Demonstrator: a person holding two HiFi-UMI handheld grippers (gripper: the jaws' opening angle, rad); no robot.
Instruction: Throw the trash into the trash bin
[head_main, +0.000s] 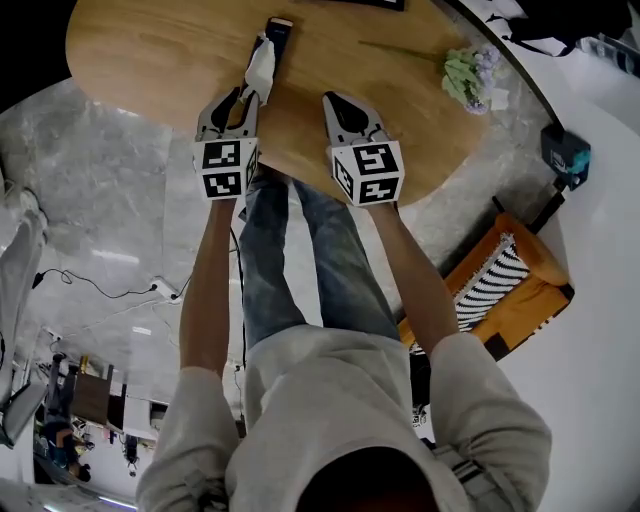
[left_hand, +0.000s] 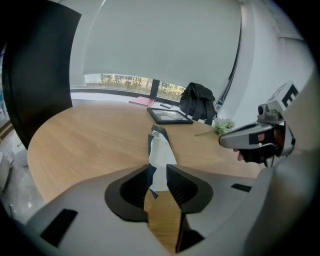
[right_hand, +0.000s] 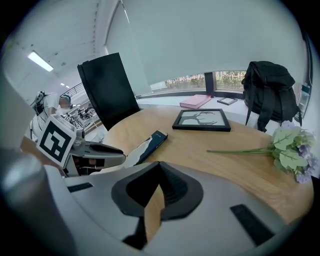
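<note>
One white wrapper (perhaps between left claw tips), one flower sprig

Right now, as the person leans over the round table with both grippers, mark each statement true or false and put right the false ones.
1. The right gripper is shut with nothing in it. True.
2. A piece of white paper stands between the jaws of the left gripper. True.
3. The flowers lie on the floor. False: they lie on the wooden table, near its edge.
4. The picture frame stands upright. False: it lies flat on the table.
</note>
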